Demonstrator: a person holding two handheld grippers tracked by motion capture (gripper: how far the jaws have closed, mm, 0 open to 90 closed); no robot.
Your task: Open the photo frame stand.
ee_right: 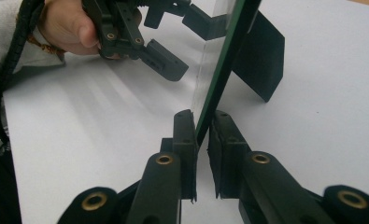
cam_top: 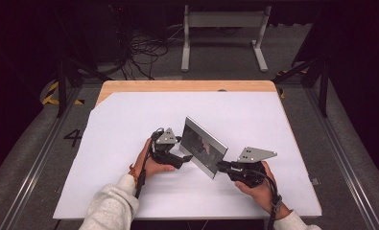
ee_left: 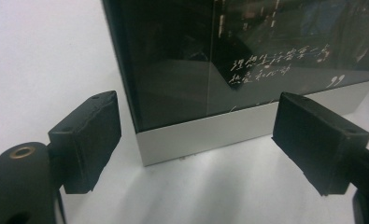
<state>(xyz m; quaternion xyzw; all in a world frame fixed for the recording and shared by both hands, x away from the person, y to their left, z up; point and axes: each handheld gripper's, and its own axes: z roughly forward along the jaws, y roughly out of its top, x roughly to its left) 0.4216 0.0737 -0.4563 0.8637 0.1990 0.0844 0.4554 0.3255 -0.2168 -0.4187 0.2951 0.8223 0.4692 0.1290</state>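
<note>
A picture frame [cam_top: 204, 146] with dark glass and a silver lower band stands upright at the middle of the white sheet, propped on a black back stand [ee_right: 261, 60]. My right gripper [cam_top: 220, 166] is shut on the frame's near end; in the right gripper view its two jaws clamp the thin edge [ee_right: 202, 135] of the frame [ee_right: 229, 51]. My left gripper [cam_top: 184, 158] is open in front of the glass. In the left gripper view its jaws stand wide apart [ee_left: 196, 135], either side of the frame's [ee_left: 182, 70] lower corner, touching nothing. White handwriting [ee_left: 266, 65] shows on the glass.
The white sheet [cam_top: 129, 120] covers most of a wooden table [cam_top: 177, 86]. Behind the table stands a white metal stand [cam_top: 223, 28], with cables [cam_top: 144, 48] on the floor. Metal rails [cam_top: 33, 158] run along both sides of the table.
</note>
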